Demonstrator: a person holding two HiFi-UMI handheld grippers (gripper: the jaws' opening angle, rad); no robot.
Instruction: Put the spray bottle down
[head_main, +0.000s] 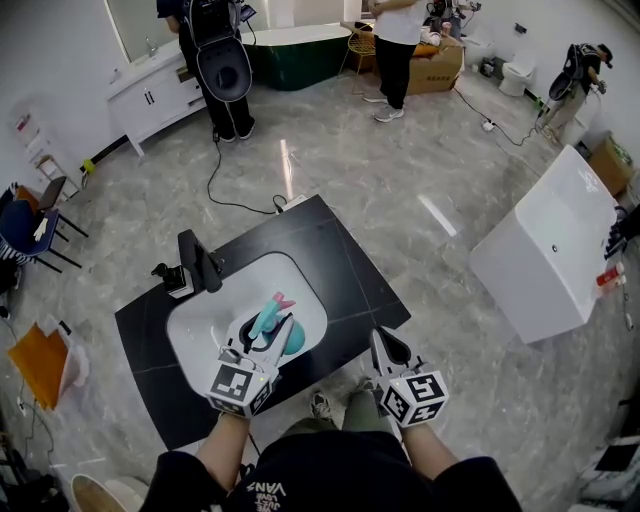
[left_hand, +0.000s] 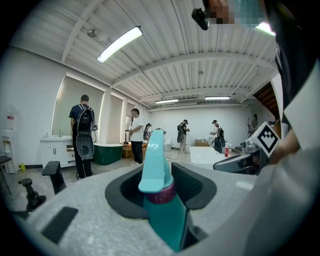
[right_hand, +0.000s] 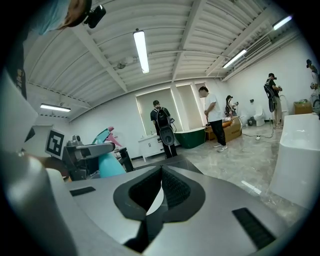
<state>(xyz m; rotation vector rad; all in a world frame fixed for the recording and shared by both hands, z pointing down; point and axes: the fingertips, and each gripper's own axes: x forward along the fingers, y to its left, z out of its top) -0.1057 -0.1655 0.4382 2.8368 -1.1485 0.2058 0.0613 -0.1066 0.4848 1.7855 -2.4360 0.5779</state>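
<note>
A teal spray bottle (head_main: 272, 322) with a pink trigger is clamped in my left gripper (head_main: 267, 337), which is shut on its body. It hangs over the white sink basin (head_main: 200, 318) set in a black countertop (head_main: 340, 262). In the left gripper view the spray bottle (left_hand: 161, 202) stands upright between the jaws, nozzle head pointing away, with my left gripper (left_hand: 162, 189) closed around it. My right gripper (head_main: 381, 343) is beside the counter's near right edge, shut and empty. In the right gripper view my right gripper (right_hand: 160, 192) has its pads together, and the spray bottle (right_hand: 107, 162) shows at left.
A black faucet (head_main: 200, 262) stands at the basin's far left edge. A white bathtub (head_main: 550, 250) sits to the right on the marble floor. Several people stand at the back near a green tub (head_main: 295, 50) and a white cabinet (head_main: 160, 90).
</note>
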